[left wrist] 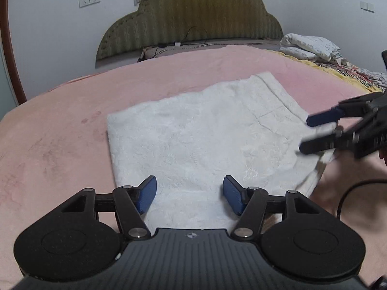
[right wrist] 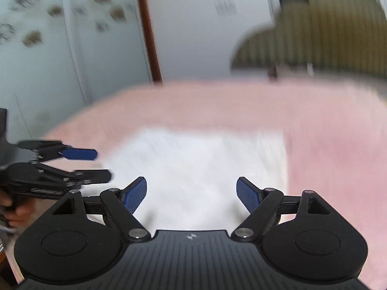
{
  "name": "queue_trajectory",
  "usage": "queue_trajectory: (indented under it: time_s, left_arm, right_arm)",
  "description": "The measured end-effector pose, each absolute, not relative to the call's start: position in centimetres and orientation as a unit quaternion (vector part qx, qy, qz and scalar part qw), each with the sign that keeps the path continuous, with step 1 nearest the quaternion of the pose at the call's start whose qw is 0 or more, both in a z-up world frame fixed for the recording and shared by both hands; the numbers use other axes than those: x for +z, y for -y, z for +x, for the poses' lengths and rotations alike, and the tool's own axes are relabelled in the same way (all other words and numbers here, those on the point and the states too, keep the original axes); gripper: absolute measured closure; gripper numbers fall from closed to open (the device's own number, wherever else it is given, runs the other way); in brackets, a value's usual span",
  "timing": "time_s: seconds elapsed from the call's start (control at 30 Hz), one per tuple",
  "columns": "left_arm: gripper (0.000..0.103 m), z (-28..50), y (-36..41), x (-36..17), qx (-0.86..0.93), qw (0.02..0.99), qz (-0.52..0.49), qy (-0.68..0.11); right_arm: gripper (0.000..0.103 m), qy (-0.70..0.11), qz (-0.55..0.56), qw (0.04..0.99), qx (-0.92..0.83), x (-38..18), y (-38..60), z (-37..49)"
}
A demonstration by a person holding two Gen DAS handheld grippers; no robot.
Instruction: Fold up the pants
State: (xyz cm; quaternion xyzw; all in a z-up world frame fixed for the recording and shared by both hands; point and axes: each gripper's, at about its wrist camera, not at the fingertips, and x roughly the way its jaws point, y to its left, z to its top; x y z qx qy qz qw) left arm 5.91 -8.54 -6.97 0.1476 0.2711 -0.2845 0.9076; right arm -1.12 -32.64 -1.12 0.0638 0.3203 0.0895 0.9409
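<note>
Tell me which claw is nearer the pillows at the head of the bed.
Right. The right claw hangs open over the white pants' edge on the pillows' side; the left claw is open over the pants' near edge, further from them.

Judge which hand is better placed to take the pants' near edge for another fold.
Left, probably. The left tool is open, straddling the near edge of the pants. The right tool, also open, sits off at their side edge, and its own view is blurred.

A pink fleece blanket [left wrist: 72, 125] covers the bed; an olive scalloped padded headboard [left wrist: 193, 17] stands at 12 o'clock against white walls [left wrist: 60, 36], patterned pillows [left wrist: 312, 46] at 2 o'clock.
</note>
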Motion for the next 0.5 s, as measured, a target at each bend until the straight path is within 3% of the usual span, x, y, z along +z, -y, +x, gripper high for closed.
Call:
queue_trajectory:
  time_s: [0.1, 0.2, 0.3, 0.4, 0.5]
  left_arm:
    - [0.037, 5.5, 8.8, -6.1, -0.287, 0.909, 0.176, -0.246]
    - [0.034, 6.2, 8.8, -4.3, -0.273, 0.925, 0.145, -0.219]
    - [0.032, 7.7, 9.6, -3.8, -0.266, 0.926, 0.122, -0.239]
    - [0.032, 8.7, 10.9, -5.7, -0.248, 0.916, 0.132, -0.287]
    - [0.026, 8.2, 11.2, -7.2, -0.22, 0.923, 0.13, -0.287]
  right_arm:
    - [0.021, -0.314, 0.011, 0.945, 0.095, -1.7, 31.5, -2.5]
    - [0.022, -0.28, 0.049, 0.954, 0.091, 0.1, 32.8, -2.6]
    - [0.022, -0.272, 0.076, 0.955, 0.095, -0.1, 32.7, -1.4]
    - [0.022, -0.313, 0.036, 0.945, 0.087, -2.4, 31.9, -0.3]
    - [0.021, -0.279, 0.023, 0.957, 0.076, -3.6, 31.4, -1.2]
